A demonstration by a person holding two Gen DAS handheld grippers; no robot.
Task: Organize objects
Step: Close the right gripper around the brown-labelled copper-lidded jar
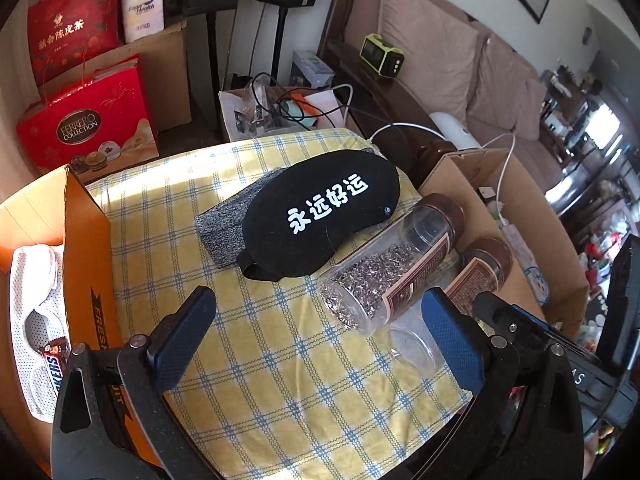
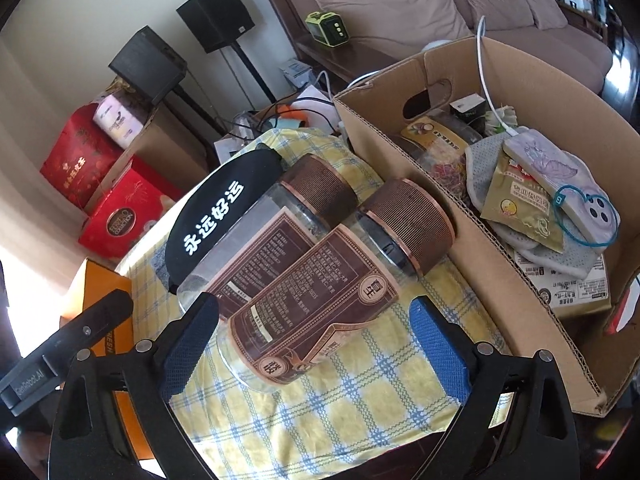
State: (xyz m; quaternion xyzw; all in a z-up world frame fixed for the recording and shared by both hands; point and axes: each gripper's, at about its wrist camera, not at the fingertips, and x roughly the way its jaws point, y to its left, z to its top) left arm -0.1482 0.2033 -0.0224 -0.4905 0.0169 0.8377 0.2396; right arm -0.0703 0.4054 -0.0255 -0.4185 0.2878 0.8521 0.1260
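Gaping wide, both fingers' pairs, right gripper point(image 2: 314, 332) seemingly straddling near jar point(image 2: 320, 292) untouched.

eye mask point(image 1: 320, 220): bore white characters 永远好运
red gift box point(image 1: 86, 130): read FERRERO COLLECTION
red bag point(image 1: 70, 20): carried 新会陈皮茶
candy bar point(image 1: 54, 368): showed SNICKERS
orange box point(image 1: 90, 280): printed FRESH, partly hidden
tissue pack point(image 1: 142, 6): read Health
black bar point(image 2: 52, 354): read GenRobot.AI
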